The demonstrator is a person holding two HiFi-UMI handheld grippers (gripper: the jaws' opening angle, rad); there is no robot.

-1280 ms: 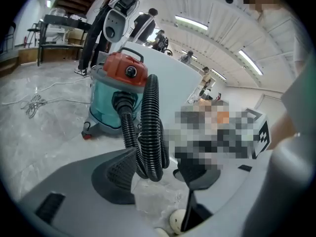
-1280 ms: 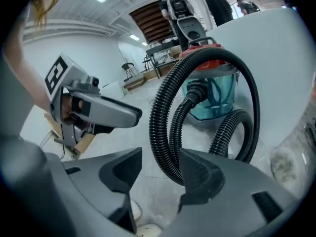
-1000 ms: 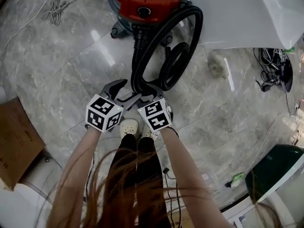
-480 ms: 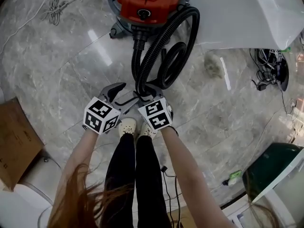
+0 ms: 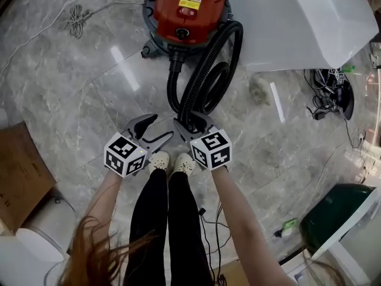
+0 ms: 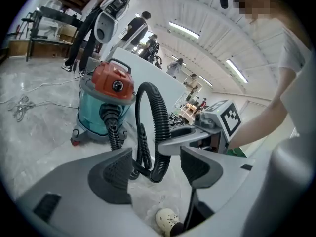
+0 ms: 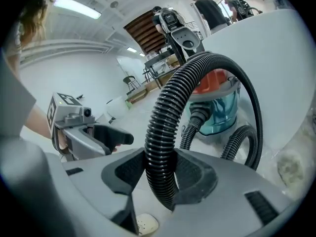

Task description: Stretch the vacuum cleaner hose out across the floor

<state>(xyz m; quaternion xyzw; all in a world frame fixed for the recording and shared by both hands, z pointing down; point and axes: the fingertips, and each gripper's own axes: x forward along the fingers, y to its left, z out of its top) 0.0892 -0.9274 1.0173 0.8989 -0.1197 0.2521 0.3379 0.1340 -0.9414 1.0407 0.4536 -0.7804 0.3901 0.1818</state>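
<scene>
The fingers (image 7: 196, 174) of the right gripper (image 5: 189, 124) pinch the black hose (image 7: 165, 117) near its end, just in front of the person's shoes (image 5: 161, 158). The left gripper (image 5: 153, 130) sits just beside it, its fingers (image 6: 111, 174) spread and empty. The hose loops across the floor (image 5: 89, 82) back to the red vacuum cleaner (image 5: 187, 8).

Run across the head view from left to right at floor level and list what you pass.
Cardboard box → left claw, open and empty → right claw, shut on the hose → black cable tangle.
</scene>
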